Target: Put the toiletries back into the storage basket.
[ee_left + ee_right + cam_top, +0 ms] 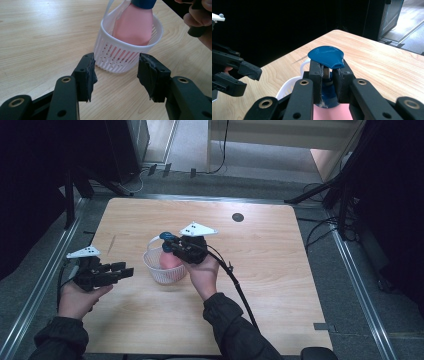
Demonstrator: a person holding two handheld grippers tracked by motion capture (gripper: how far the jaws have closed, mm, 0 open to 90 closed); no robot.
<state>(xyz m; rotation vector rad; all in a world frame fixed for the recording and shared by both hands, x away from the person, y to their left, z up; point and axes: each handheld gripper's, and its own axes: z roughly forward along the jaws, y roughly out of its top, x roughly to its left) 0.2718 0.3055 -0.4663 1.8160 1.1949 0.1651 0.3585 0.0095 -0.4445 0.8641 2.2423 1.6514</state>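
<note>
The right gripper [327,75] clenches the blue pump neck of the pink bottle [133,25] standing in the white basket [117,58], seemingly lowering it in; next, release, while the left gripper [116,75], fingers spread, waits beside the basket.

high: overhead, far | gripper views: low, close | shared: basket [161,270]

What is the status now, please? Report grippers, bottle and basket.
Right gripper shut on bottle neck, under blue cap. Bottle standing in white basket. Left gripper open, short of basket. Nothing in the way.
</note>
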